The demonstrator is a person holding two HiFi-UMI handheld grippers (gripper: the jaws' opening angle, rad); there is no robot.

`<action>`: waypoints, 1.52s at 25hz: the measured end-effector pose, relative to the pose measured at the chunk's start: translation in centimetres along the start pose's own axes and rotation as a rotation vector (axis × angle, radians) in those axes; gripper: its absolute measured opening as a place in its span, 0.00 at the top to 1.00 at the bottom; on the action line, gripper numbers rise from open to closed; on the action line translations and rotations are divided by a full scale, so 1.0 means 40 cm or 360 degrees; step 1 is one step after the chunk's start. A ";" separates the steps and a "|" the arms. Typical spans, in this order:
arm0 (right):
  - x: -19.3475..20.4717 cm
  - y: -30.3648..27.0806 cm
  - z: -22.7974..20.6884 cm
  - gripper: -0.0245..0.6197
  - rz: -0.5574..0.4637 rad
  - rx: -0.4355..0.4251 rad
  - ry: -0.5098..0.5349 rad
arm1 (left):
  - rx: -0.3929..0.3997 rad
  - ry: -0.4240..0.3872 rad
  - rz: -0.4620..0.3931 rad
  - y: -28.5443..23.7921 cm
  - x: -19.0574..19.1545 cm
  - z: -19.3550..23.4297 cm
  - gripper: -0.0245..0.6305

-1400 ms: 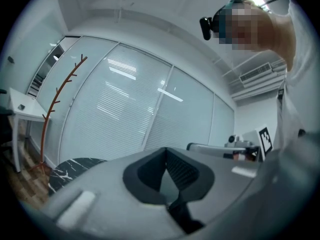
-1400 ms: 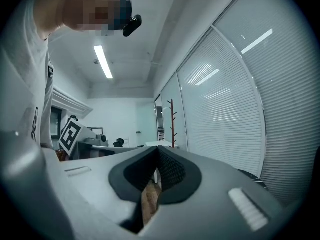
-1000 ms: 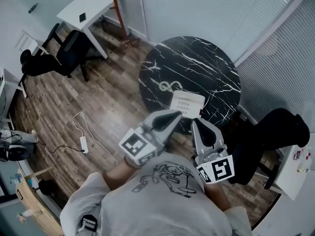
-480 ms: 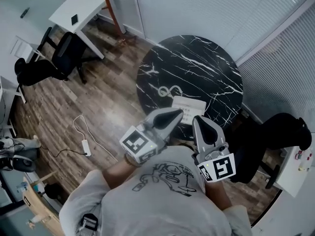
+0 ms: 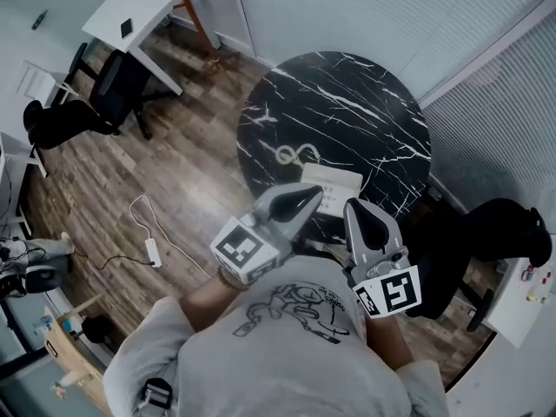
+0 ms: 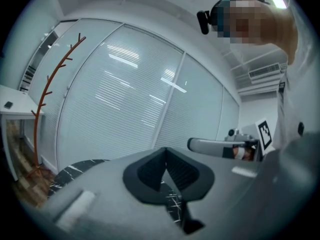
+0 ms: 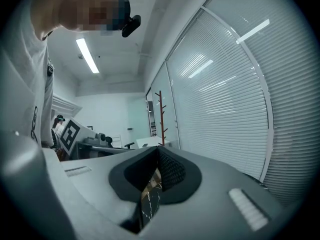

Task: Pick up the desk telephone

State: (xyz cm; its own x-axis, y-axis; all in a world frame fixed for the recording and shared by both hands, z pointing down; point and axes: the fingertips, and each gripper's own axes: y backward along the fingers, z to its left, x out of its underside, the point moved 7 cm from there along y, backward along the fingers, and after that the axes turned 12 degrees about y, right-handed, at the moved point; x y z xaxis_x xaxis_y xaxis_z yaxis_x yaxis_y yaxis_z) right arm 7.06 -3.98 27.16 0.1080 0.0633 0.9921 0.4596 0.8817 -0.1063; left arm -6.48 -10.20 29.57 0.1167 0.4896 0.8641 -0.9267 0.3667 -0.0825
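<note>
Round black marble table (image 5: 347, 102), centre. The white desk telephone (image 5: 339, 179) lies at its near edge. We hold the left gripper (image 5: 311, 198) and right gripper (image 5: 354, 208) just short of it, both with jaws pressed together and empty. The coiled cord (image 5: 293, 154) lies to the telephone's left. We judge the telephone light, rigid and smooth, best pinched across its side edges; the cord may drag

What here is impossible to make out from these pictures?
- Head view: the telephone buttons are too small to read; its near corner is hidden behind the left gripper.
- Head view: the table near rim is covered by the right gripper.
- Both gripper views: the telephone is blocked by each gripper's own body.
</note>
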 end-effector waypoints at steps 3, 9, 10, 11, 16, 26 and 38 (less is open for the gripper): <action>0.023 -0.007 -0.008 0.95 0.0045 -0.0022 0.0014 | -0.0008 0.0018 0.0031 -0.016 0.016 0.010 0.96; 0.098 -0.021 -0.026 0.87 0.0114 -0.0039 -0.0044 | -0.0032 0.0084 0.0127 -0.046 0.088 0.063 0.89; 0.113 -0.023 -0.030 0.86 0.0125 -0.0044 -0.0053 | -0.0035 0.0094 0.0142 -0.052 0.101 0.072 0.87; 0.129 -0.025 -0.033 0.85 0.0136 -0.0051 -0.0059 | -0.0039 0.0103 0.0157 -0.058 0.114 0.082 0.87; 0.220 -0.036 -0.056 0.78 0.0220 -0.0058 -0.0084 | -0.0068 0.0149 0.0228 -0.091 0.186 0.135 0.80; 0.473 -0.052 -0.126 0.65 0.0437 0.0049 -0.0216 | -0.0158 0.0311 0.0424 -0.135 0.396 0.291 0.66; 0.744 -0.076 -0.151 0.45 0.0659 0.0079 -0.0316 | -0.0364 0.0457 0.0626 -0.154 0.648 0.477 0.55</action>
State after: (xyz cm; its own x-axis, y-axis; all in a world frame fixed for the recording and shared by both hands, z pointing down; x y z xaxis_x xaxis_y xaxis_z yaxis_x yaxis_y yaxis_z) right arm 14.21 -7.60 56.60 0.1002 0.4988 0.8609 0.3704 0.7843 -0.4976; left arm -4.57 -14.85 61.93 -0.1009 0.8096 0.5782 -0.8224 0.2592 -0.5064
